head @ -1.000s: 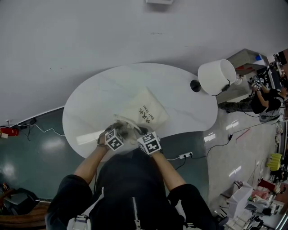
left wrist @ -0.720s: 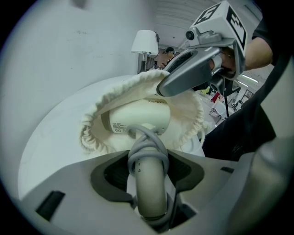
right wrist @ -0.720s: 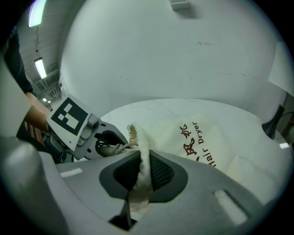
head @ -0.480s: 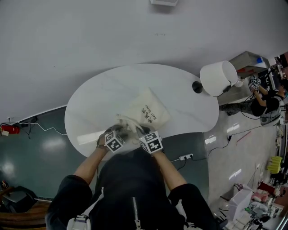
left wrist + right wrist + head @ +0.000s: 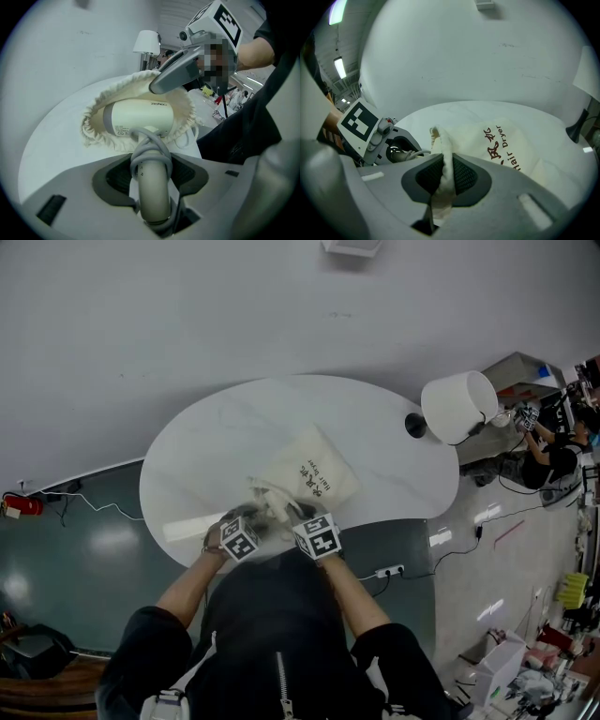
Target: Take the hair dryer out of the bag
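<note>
Only the left gripper view showed the hair dryer (image 5: 140, 117). Its cream barrel lay at frame centre in the gathered mouth of the bag (image 5: 185, 101), the cord-wrapped handle jutting toward the lens. The head view gave just marker cubes and pale cloth at the near edge of the white table (image 5: 206, 437). The left gripper (image 5: 151, 183), jaws set wide, clamped that handle between its pads. The right gripper (image 5: 446, 176), jaws nearly together, pinched a fold of the bag's rim, lower centre.

Left hand-held gripper (image 5: 253, 518) clamps wide, right hand-held gripper (image 5: 292, 514) pinches nearly closed (both angled downward).
</note>
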`<move>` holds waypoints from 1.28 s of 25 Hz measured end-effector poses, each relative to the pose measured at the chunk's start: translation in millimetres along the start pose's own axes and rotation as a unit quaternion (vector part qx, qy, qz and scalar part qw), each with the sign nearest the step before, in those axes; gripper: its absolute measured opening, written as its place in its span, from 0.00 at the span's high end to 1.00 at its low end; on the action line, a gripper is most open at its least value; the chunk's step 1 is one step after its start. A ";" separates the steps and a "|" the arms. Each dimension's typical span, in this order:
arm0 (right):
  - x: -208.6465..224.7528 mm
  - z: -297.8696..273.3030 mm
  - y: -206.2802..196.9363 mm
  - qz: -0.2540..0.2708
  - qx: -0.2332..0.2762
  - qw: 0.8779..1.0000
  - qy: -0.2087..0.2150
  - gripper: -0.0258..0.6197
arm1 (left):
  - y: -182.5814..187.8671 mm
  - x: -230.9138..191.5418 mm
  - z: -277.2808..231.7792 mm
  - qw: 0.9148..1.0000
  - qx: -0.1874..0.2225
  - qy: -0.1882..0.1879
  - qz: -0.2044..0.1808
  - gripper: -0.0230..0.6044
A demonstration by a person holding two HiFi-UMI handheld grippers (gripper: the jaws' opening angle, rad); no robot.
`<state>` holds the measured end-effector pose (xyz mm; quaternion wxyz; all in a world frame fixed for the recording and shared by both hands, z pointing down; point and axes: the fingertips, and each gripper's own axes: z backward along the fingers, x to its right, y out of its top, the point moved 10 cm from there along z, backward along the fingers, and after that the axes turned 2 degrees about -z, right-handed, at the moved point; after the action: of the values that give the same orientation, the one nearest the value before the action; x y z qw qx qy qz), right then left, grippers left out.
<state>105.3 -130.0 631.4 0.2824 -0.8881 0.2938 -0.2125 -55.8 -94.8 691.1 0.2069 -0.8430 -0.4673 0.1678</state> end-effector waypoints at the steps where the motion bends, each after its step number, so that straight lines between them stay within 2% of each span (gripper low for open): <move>1: -0.4 -0.6 0.4 0.000 0.001 1.000 -0.001 0.92 | -1.0 1.3 0.8 1.000 0.000 -0.001 0.000 0.60; 12: -7.3 -8.1 2.5 0.000 -0.002 1.000 -0.006 0.92 | -15.0 7.8 14.6 1.000 0.005 -0.002 0.013 0.60; 19: -14.8 -13.1 2.6 0.001 -0.005 1.000 -0.005 0.92 | -31.1 9.8 28.2 1.000 0.007 0.013 0.021 0.60; 32: -13.5 -25.3 -4.7 0.010 -0.022 1.000 -0.007 0.92 | -47.9 13.1 54.4 0.996 0.040 0.033 0.077 0.60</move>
<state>83.5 -127.7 650.5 0.2669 -0.8928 0.3048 -0.1967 -109.5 -50.3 667.5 0.2428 -0.8725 -0.3868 0.1736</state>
